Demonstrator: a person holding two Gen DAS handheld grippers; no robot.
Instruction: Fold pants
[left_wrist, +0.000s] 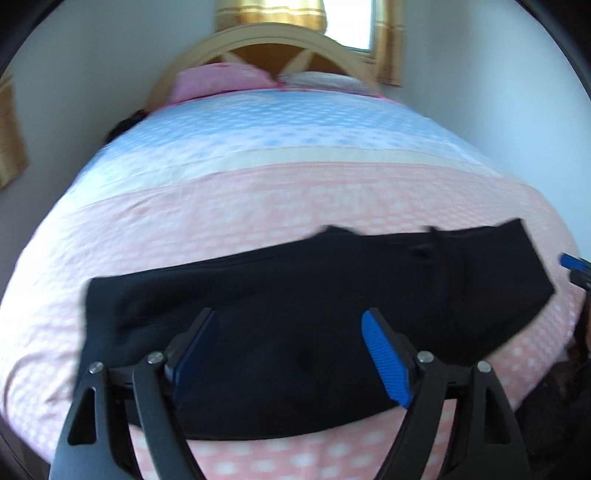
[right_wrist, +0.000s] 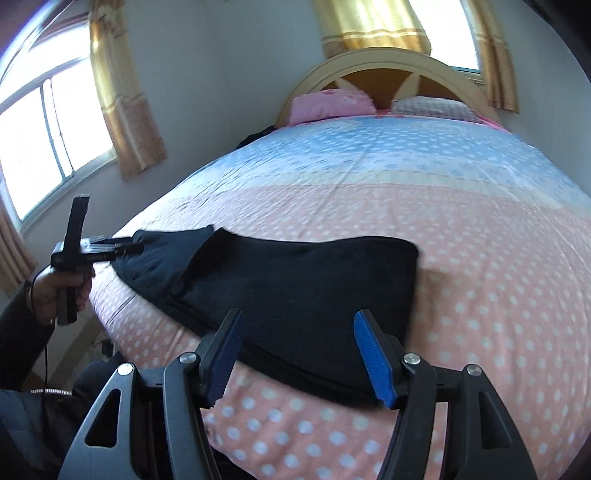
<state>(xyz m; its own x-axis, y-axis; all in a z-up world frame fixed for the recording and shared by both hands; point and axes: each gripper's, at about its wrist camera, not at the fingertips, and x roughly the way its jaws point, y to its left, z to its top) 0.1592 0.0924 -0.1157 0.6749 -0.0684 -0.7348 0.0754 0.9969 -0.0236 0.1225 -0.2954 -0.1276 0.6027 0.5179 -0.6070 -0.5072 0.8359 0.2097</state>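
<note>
**Folded pants on the bed, both grippers free**

Black pants (right_wrist: 295, 295) lie folded lengthwise across the pink foot end of the bed (right_wrist: 480, 258). Left gripper (left_wrist: 288, 354) and right gripper (right_wrist: 299, 354) hang above the near edge, jaws spread wide, holding nothing. Pillows (right_wrist: 332, 103) sit at the headboard (right_wrist: 388, 62).

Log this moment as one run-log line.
stage: mid-fold | black pants: folded lengthwise, flat on bedspread | left gripper: open above pants, empty | right gripper: open, empty

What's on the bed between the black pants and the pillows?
Nothing, only bare bedspread between the pants and the pillows, clearest in the right wrist view.
</note>
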